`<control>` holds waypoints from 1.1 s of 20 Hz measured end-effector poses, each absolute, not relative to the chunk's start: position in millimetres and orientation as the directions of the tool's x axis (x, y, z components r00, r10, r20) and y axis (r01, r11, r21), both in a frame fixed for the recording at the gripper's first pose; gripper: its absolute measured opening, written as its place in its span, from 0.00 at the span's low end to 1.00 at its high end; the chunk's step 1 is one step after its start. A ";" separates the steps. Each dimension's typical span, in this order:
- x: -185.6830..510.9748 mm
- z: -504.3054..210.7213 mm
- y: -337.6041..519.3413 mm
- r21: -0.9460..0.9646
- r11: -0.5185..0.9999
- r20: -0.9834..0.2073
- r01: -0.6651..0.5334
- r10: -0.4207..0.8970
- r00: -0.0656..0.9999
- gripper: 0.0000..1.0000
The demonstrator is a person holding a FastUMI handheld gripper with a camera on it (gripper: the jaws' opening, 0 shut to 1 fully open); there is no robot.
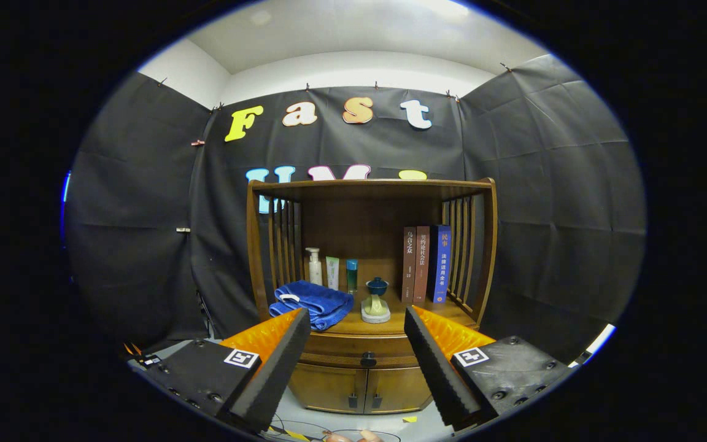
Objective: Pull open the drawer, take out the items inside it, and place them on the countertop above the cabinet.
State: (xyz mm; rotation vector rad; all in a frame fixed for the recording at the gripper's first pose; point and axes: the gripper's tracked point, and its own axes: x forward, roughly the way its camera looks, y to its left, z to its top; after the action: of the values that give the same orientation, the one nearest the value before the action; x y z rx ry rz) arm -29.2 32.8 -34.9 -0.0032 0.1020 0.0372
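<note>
A wooden cabinet (369,276) stands against the booth wall, straight ahead of me. Its drawer (353,351) is closed, with a dark round knob (368,359) in the middle of its front. The countertop (384,324) above the drawer carries a folded blue towel (312,303) on the left. My gripper (357,322) is open, its fingers spread wide. The drawer knob lies between and beyond the fingertips, still some way off. What the drawer contains is hidden.
On the countertop stand a pump bottle (313,266), a white tube (332,272), a teal bottle (351,275), a small blue-topped ornament (376,301) and three upright books (426,264). Two small doors (363,388) sit below the drawer. Slatted side rails flank the shelf.
</note>
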 end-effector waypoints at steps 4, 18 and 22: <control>-28.7 -38.0 32.5 0.001 0.999 -0.108 -0.037 0.037 0.993 1.00; -27.4 -40.5 35.2 0.000 0.999 -0.115 -0.044 0.044 0.992 0.99; -28.1 -42.1 36.4 -0.002 0.999 -0.120 -0.046 0.045 0.992 1.00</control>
State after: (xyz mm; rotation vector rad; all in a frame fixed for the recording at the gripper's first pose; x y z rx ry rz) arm -28.1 36.4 -42.1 -0.0052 0.1201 0.0456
